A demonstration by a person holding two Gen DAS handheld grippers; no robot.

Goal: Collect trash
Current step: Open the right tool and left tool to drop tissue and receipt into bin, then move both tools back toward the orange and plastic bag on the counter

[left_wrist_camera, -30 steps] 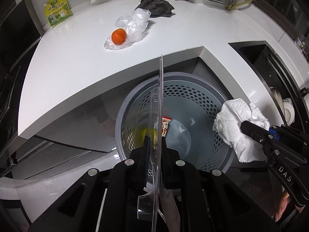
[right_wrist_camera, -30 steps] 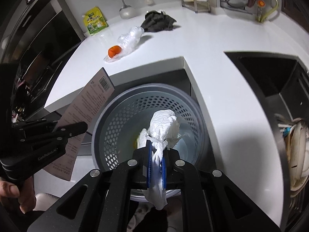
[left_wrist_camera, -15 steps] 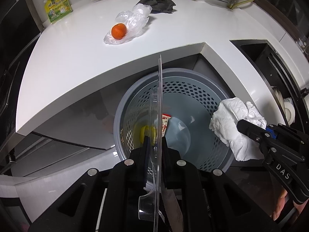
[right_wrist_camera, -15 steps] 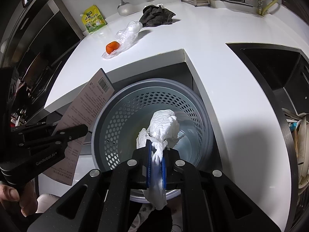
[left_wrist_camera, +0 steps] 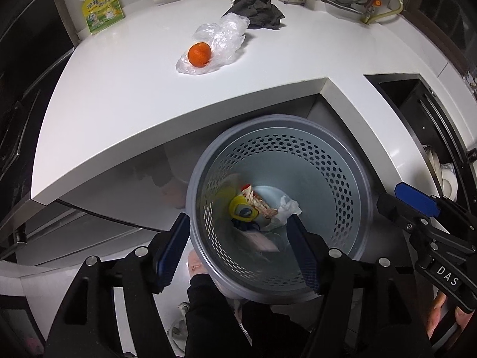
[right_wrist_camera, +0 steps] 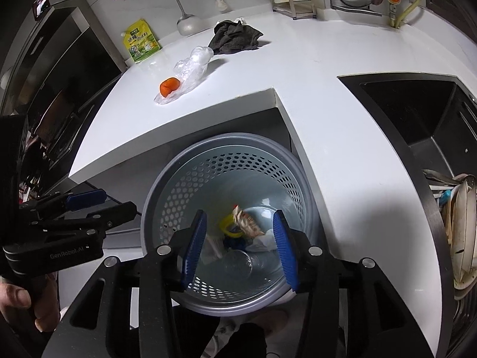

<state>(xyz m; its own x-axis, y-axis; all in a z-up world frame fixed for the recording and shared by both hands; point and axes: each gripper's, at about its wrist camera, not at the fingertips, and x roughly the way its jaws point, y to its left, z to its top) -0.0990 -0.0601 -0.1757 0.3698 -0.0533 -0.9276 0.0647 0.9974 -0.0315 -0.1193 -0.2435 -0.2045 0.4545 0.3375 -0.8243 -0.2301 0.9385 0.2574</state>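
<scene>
Grey perforated bin (left_wrist_camera: 351, 185) now holds the crumpled white tissue (left_wrist_camera: 287, 208) and clear packaging; both were clamped a second ago. Left hand-held gripper (left_wrist_camera: 238, 250) and right hand-held gripper (right_wrist_camera: 240, 247) are opening, empty. Surface (left_wrist_camera: 134, 95) trash remains: plastic bag (left_wrist_camera: 222, 38).

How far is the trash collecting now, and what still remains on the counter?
Done: crumpled white tissue and other scraps lie in the grey bin. In hand: nothing; the left claw and right claw are opening above the bin, with nothing between them. Probably left: the clear plastic bag beside the orange on the counter.
</scene>
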